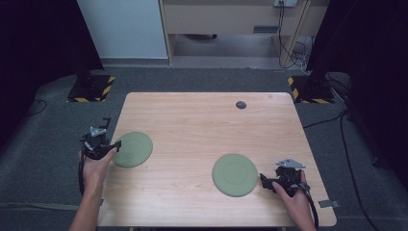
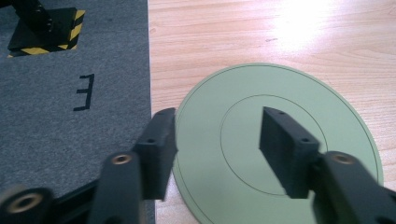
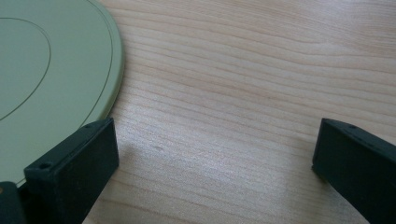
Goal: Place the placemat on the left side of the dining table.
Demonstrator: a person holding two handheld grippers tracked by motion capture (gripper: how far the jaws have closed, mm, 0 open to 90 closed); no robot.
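Two flat green plates lie on the wooden table (image 1: pixel 192 125). The left plate (image 1: pixel 133 149) (image 2: pixel 243 84) sits at the table's left edge, slightly overhanging it. My left gripper (image 1: pixel 115 146) (image 2: pixel 217 121) is open at that plate's left rim, one jaw by the rim over the table's edge, the other above the plate's inner ring; the pads do not press on it. The right plate (image 1: pixel 235 174) (image 3: pixel 46 70) lies near the front right. Just right of it, my right gripper (image 1: pixel 263 179) (image 3: pixel 215 135) stands wide open over bare wood, with nothing between its jaws.
A small dark disc (image 1: pixel 241 105) lies on the table near its far edge. Grey carpet (image 2: pixel 70 116) borders the table on the left. Black stands on yellow-and-black striped bases (image 1: pixel 91 89) (image 1: pixel 312 89) flank the far corners.
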